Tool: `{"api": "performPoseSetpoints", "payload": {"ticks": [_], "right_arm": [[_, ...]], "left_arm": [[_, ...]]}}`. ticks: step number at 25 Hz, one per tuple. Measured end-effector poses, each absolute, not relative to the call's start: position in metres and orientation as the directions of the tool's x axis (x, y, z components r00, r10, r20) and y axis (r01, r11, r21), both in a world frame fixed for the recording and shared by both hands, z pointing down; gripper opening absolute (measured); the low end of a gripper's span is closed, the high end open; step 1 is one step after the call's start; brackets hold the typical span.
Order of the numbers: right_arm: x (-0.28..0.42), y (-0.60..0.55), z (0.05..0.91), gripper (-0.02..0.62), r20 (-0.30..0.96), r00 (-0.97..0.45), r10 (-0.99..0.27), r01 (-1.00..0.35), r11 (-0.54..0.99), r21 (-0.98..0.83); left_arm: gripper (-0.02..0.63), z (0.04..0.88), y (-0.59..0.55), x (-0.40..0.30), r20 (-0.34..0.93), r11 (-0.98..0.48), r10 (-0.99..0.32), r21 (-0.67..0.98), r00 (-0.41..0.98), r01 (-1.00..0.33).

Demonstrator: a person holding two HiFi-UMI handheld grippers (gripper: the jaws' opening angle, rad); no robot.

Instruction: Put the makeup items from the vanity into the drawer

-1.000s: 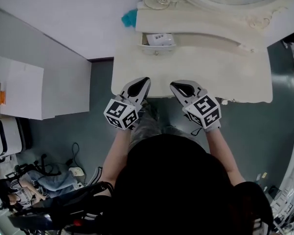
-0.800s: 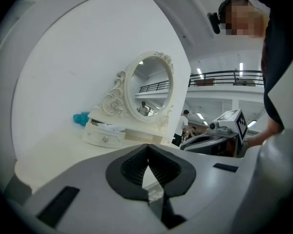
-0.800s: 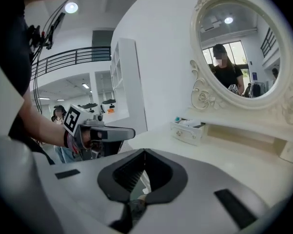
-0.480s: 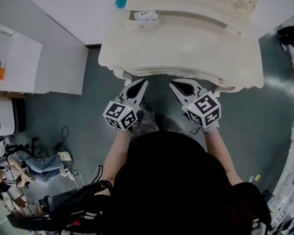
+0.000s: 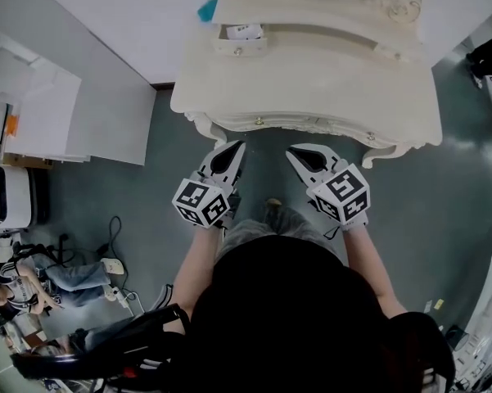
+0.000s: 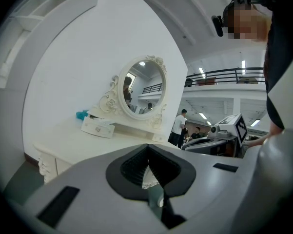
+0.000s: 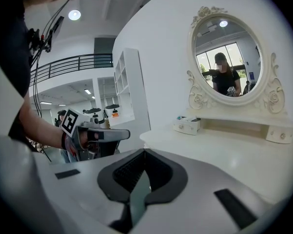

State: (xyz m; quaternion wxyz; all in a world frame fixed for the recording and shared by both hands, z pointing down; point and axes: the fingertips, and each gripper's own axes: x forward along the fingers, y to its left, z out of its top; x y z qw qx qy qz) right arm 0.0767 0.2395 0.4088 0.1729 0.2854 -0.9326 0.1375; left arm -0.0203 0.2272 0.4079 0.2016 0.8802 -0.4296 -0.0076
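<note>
A teal object (image 5: pixel 208 9) is seen at the back left corner of the bench (image 5: pixel 311 88), close to the wall. Its kind cannot be made out. It is judged small, light and perhaps soft, and best pinched gently across its middle.

Just right of it, on the raised back ledge, an open drawer (image 5: pixel 239 47) is found. A white item (image 5: pixel 244 31) with dark print lies inside it and is judged to be a light packet or box, easily dented by a hard squeeze. The rest of the bench top is bare.

Off the front edge and apart from it, the left gripper (image 5: pixel 233 150) is held with its jaws pressed together on nothing. The right gripper (image 5: pixel 299 152) is likewise closed and empty.

Toward the back right corner a shut drawer (image 5: pixel 390 51) is seen, its contents hidden.
</note>
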Motion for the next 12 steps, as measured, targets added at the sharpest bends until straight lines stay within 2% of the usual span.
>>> {"api": "performPoseSetpoints", "payload": {"ticks": [12], "right_arm": [[0.076,0.303,0.404,0.021,0.446,-0.756,-0.478,-0.583,0.802,-0.129]], "left_arm": [[0.012,0.402,0.300,-0.049,0.141,-0.522,-0.779,0.394,0.611,-0.757]]}}
